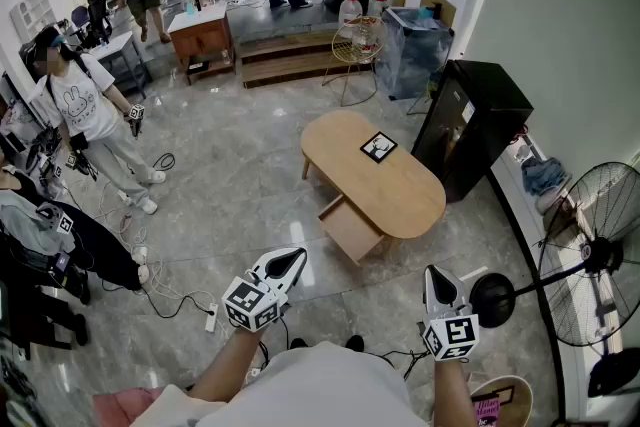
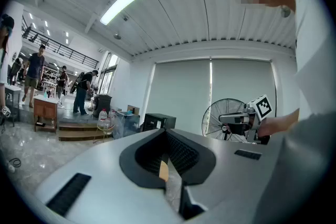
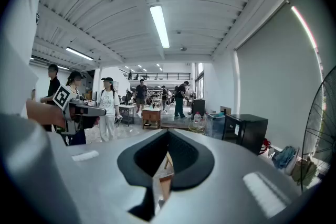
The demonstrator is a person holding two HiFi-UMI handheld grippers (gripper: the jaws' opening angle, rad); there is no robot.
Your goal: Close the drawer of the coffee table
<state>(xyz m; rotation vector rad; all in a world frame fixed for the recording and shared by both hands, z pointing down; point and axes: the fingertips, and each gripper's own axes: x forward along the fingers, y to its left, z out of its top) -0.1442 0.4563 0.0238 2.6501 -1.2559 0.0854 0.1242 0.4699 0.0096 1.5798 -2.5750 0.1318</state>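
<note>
The oval wooden coffee table (image 1: 400,190) stands on the marble floor ahead of me in the head view. Its drawer (image 1: 350,231) is pulled out toward me on the near left side. A black-and-white card (image 1: 378,147) lies on the tabletop. My left gripper (image 1: 289,261) is held low and short of the drawer, its jaws shut and empty. To the right, my right gripper (image 1: 437,281) points at the table's near end, also shut with nothing in it. In the right gripper view a sliver of the wooden drawer (image 3: 164,180) shows through the jaw slit.
A black cabinet (image 1: 470,130) stands right behind the table. A standing fan (image 1: 590,255) with a round base (image 1: 492,298) is at the right. Cables and a power strip (image 1: 210,318) lie on the floor at left, near several people (image 1: 90,115). A clear bin (image 1: 410,45) stands farther back.
</note>
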